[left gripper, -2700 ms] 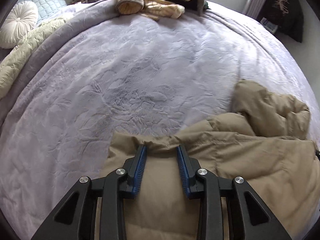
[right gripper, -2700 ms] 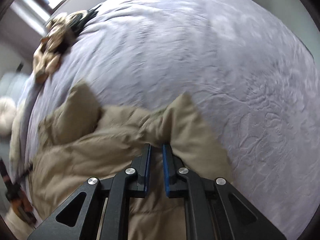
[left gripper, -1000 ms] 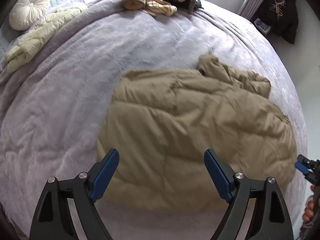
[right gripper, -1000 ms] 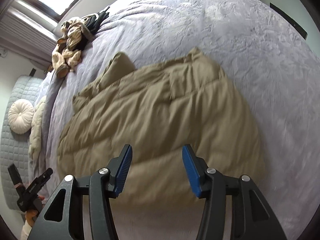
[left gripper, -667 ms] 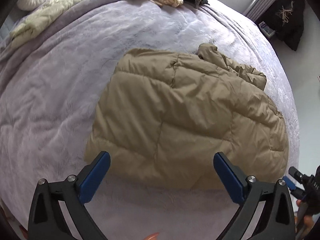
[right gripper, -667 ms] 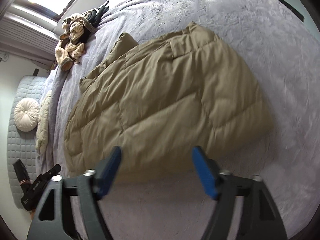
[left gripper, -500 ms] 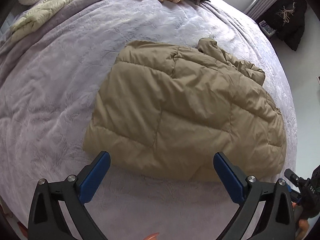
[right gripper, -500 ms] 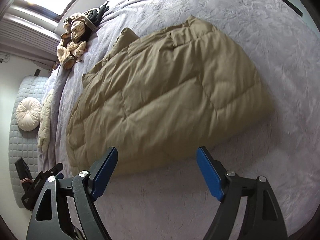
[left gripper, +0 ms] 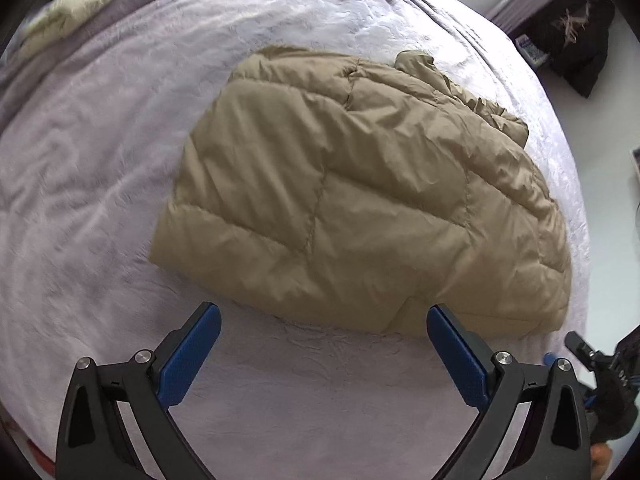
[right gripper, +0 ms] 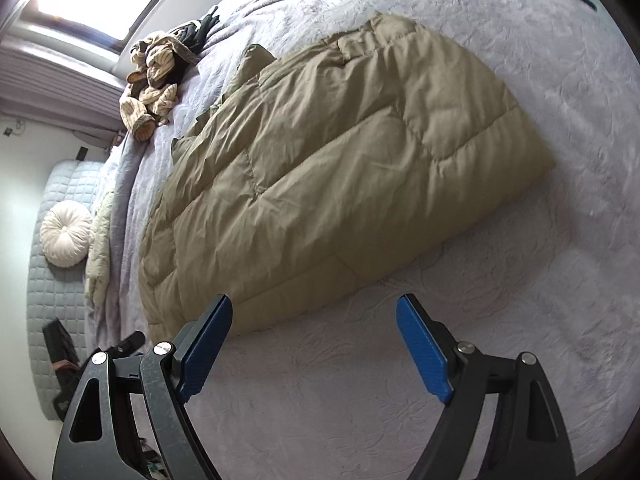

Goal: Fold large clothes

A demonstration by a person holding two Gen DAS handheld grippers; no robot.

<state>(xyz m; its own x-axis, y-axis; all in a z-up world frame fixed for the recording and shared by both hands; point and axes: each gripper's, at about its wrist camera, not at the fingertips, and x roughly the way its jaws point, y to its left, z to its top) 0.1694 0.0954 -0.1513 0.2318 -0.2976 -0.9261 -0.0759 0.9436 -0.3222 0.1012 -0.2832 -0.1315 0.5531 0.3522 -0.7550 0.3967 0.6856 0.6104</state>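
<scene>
The tan jacket [left gripper: 360,188] lies flat on the bed [left gripper: 100,200], doubled over into a broad quilted slab, with its near folded edge just in front of both grippers. A bunched part, likely a sleeve or hood, sticks out at the far side [left gripper: 460,80], though the fisheye view makes it hard to say which. The slab looks fairly tidy along the near edge and rougher along the far one.

The left gripper [left gripper: 324,348] hangs above the bare bedcover just short of the jacket, its jaws spread wide apart and holding nothing. The right gripper [right gripper: 314,340] does the same at the other end of the near edge, jaws wide apart and empty, with its left pad close to the jacket's corner but not on it.

As a judgement, at least one fold is done and the jacket has been let go. What is left seems to be tucking in the loose far part and folding the slab once more to make it compact. A heap of striped clothes [right gripper: 154,80] sits at the far end of the bed, apart from the jacket, and may be waiting its turn.
</scene>
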